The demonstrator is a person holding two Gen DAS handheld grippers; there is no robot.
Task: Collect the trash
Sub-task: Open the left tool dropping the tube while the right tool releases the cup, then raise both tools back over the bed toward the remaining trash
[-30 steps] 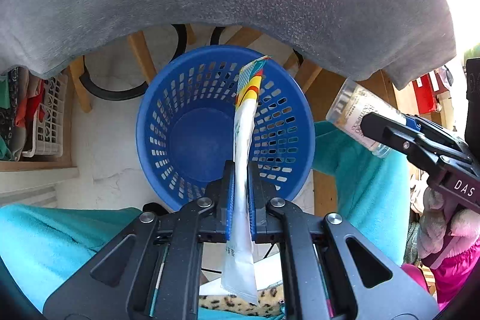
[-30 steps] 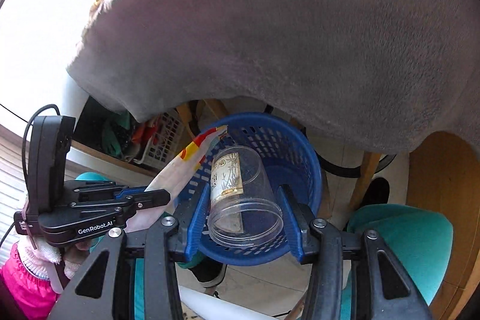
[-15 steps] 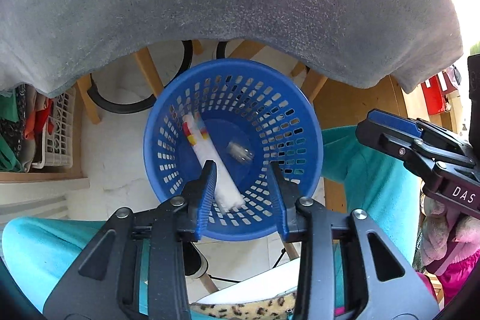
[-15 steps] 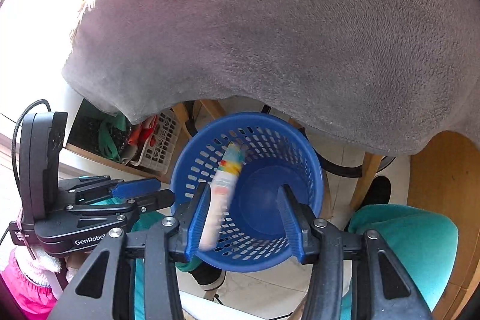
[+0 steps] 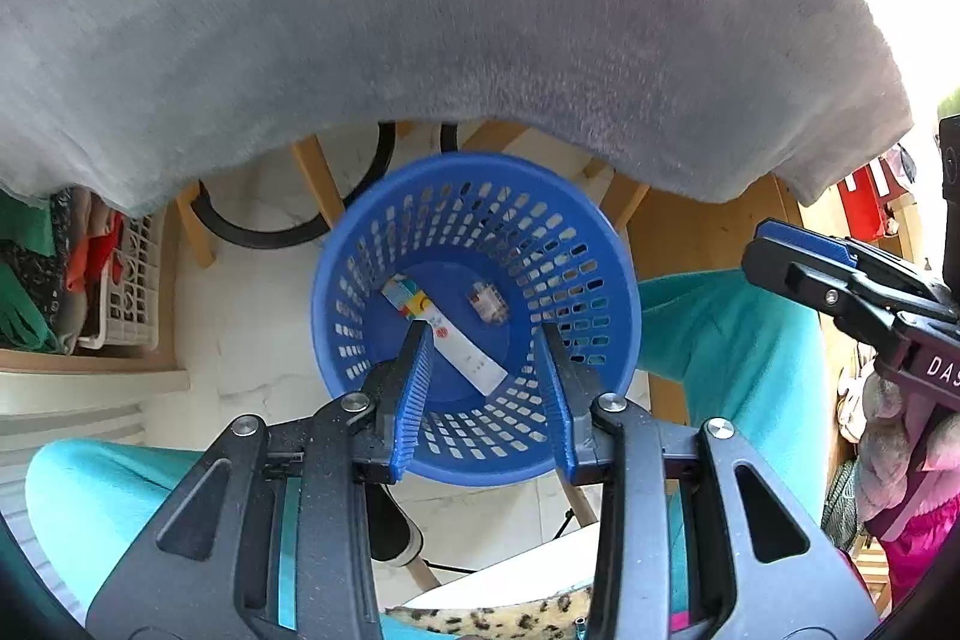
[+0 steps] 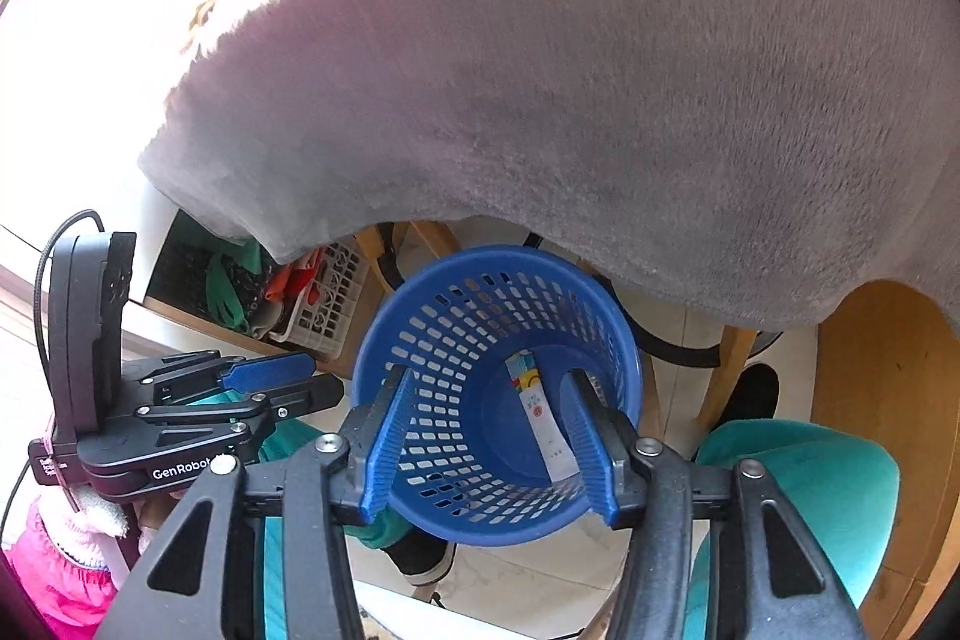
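Note:
A blue perforated basket [image 5: 594, 280] stands on the floor below a grey plush cloth [image 5: 420, 10]. Inside it lie a white wrapper with a coloured end [image 5: 444, 340] and a clear plastic cup [image 5: 487, 302]. My left gripper [image 5: 486, 388] is open and empty above the basket. My right gripper [image 6: 489, 439] is open and empty above the same basket [image 6: 420, 340]; the wrapper [image 6: 540, 418] shows inside, and the cup is mostly hidden behind the right finger. Each gripper shows in the other's view, the right one [image 5: 840, 274] and the left one [image 6: 240, 400].
The grey cloth [image 6: 600, 70] covers a table overhead. Wooden legs [image 5: 312, 184] and a black ring [image 5: 270, 232] stand behind the basket. A white crate with clothes [image 5: 129, 280] sits on a shelf at left. The person's teal-clad legs [image 5: 732, 340] flank the basket.
One second ago my left gripper held the wrapper and my right held the cup. Both opened; the wrapper and cup fell and now lie on the basket's bottom.

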